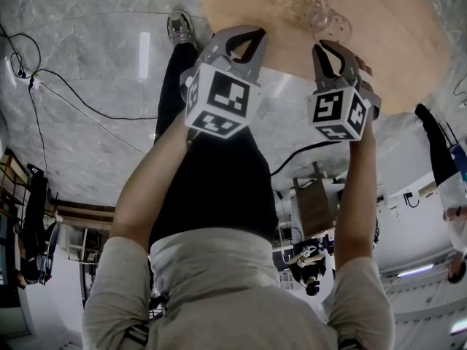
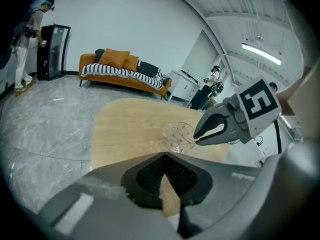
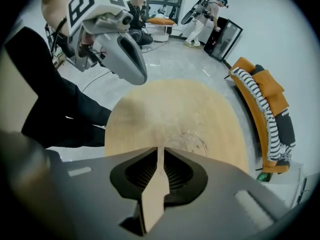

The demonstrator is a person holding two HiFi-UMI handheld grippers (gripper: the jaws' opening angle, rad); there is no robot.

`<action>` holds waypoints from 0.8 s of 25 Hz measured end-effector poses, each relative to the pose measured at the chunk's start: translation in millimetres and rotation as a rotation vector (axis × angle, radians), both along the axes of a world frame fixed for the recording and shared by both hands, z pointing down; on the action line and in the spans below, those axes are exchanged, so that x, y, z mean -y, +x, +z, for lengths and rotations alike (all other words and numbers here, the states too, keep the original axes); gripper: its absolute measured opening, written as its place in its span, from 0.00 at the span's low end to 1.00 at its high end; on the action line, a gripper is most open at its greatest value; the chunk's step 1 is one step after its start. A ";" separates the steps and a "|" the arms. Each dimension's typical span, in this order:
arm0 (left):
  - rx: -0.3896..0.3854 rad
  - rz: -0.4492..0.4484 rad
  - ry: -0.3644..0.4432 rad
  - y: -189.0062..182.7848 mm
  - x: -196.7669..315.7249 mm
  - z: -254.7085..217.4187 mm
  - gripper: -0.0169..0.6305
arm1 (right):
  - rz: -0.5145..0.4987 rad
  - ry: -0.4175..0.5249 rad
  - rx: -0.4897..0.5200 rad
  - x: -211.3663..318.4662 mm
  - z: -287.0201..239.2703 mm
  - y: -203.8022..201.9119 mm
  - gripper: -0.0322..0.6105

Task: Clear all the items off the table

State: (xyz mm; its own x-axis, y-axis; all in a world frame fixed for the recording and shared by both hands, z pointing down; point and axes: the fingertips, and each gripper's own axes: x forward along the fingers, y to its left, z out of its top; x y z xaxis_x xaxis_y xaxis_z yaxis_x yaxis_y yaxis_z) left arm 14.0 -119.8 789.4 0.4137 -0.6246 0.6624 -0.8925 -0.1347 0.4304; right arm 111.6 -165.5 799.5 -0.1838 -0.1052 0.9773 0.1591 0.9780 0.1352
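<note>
A clear glass piece point(image 1: 328, 22) stands on the near part of the round wooden table point(image 1: 394, 42); nothing else shows on the tabletop. It also appears as the glass point(image 2: 179, 136) in the left gripper view and the glass point(image 3: 187, 143) in the right gripper view. My left gripper point(image 1: 250, 32) hovers at the table's near edge, left of the glass, shut and empty. My right gripper point(image 1: 326, 46) hangs just before the glass, also shut on nothing. From their own cameras the left gripper point(image 2: 164, 155) and right gripper point(image 3: 160, 149) show tips together, apart from the glass.
Grey marble floor surrounds the table, with black cables point(image 1: 73, 93) trailing at left. An orange sofa point(image 2: 125, 69) and a black cabinet point(image 2: 52, 51) stand by the far wall. People stand around the room's edges point(image 1: 449, 195).
</note>
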 end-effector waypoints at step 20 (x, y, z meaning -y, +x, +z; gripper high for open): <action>-0.022 -0.035 -0.024 -3.3 5.7 11.2 0.06 | 0.020 -0.045 -0.098 -0.3 28.8 2.7 0.12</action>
State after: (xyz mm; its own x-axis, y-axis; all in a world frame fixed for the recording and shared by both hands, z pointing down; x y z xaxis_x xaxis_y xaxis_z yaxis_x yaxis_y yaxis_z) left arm 10.7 -125.6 800.6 0.4061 -0.6228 0.6687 -0.8870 -0.0927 0.4523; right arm 114.3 -165.2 828.3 -0.0858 -0.0638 0.9943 0.1502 0.9857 0.0762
